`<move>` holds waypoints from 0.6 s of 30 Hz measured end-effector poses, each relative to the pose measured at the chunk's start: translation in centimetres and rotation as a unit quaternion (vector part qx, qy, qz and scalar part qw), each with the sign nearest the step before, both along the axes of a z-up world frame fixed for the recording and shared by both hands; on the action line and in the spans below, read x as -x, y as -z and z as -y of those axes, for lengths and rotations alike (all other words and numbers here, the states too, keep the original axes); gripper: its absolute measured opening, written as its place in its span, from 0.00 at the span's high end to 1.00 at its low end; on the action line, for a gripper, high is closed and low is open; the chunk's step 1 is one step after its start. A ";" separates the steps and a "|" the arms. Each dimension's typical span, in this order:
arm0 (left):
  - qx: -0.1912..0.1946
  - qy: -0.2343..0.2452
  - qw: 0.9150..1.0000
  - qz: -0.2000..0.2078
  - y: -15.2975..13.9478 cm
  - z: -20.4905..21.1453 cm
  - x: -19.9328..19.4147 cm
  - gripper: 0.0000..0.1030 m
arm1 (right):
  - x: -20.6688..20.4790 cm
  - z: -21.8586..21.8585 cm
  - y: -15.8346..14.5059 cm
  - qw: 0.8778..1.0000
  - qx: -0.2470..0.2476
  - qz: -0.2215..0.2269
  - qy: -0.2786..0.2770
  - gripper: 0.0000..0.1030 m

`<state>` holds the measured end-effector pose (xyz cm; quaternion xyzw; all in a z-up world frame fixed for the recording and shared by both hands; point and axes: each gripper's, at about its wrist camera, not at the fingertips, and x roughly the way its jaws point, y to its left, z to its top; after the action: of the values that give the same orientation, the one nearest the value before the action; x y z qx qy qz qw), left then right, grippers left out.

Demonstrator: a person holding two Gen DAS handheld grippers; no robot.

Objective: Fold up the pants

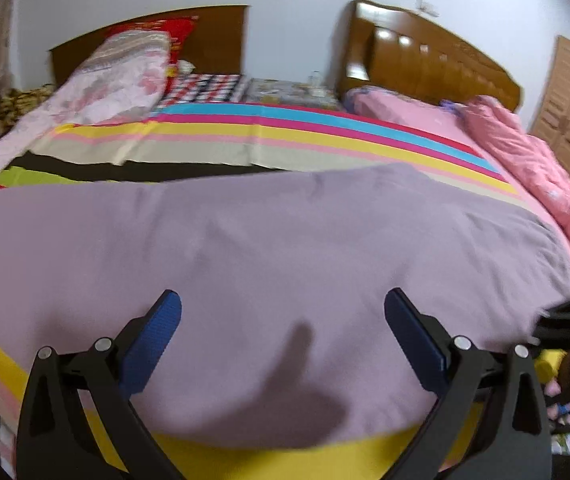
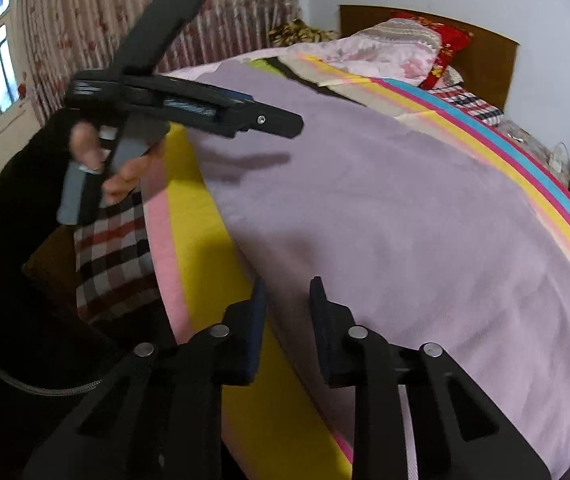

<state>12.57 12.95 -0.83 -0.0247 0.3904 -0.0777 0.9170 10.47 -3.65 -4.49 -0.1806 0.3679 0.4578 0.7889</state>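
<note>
The lilac pants (image 1: pixel 269 240) lie flat as a wide slab across the striped bed; they also fill the right wrist view (image 2: pixel 385 208). My left gripper (image 1: pixel 283 308) is wide open and empty, hovering over the pants near their front edge. In the right wrist view the left gripper (image 2: pixel 281 122) shows from the side, held in a hand above the pants. My right gripper (image 2: pixel 288 296) is partly open and empty, its fingertips just above the pants' near edge where it meets the yellow stripe.
The striped sheet (image 1: pixel 325 136) covers the bed. A pink quilt (image 1: pixel 533 168) lies on the right, a floral rolled quilt (image 1: pixel 125 76) at the back left. Wooden headboards (image 1: pixel 437 60) stand behind. A checked cloth (image 2: pixel 113 256) hangs at the bed's front edge; curtains (image 2: pixel 85 20) are at the left.
</note>
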 end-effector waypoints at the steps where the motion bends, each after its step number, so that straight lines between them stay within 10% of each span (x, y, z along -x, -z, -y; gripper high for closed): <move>1: 0.003 0.020 1.000 -0.002 0.2 0.7 0.5 0.02 | 0.0 -0.1 0.3 1.000 0.016 0.005 -0.005 0.79; 8: -0.080 0.041 0.995 -0.032 4.1 2.5 0.6 0.01 | 0.0 -0.9 0.7 0.999 0.031 -0.012 -0.030 0.87; 18: -0.064 0.045 0.997 -0.026 4.3 1.8 0.4 0.01 | -2.1 -2.4 -1.0 0.998 0.011 -0.055 -0.027 0.78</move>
<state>12.13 11.15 -5.10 0.0497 0.4187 -0.0930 0.9020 12.56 -1.23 -3.53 -0.1739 0.4105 0.4839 0.7530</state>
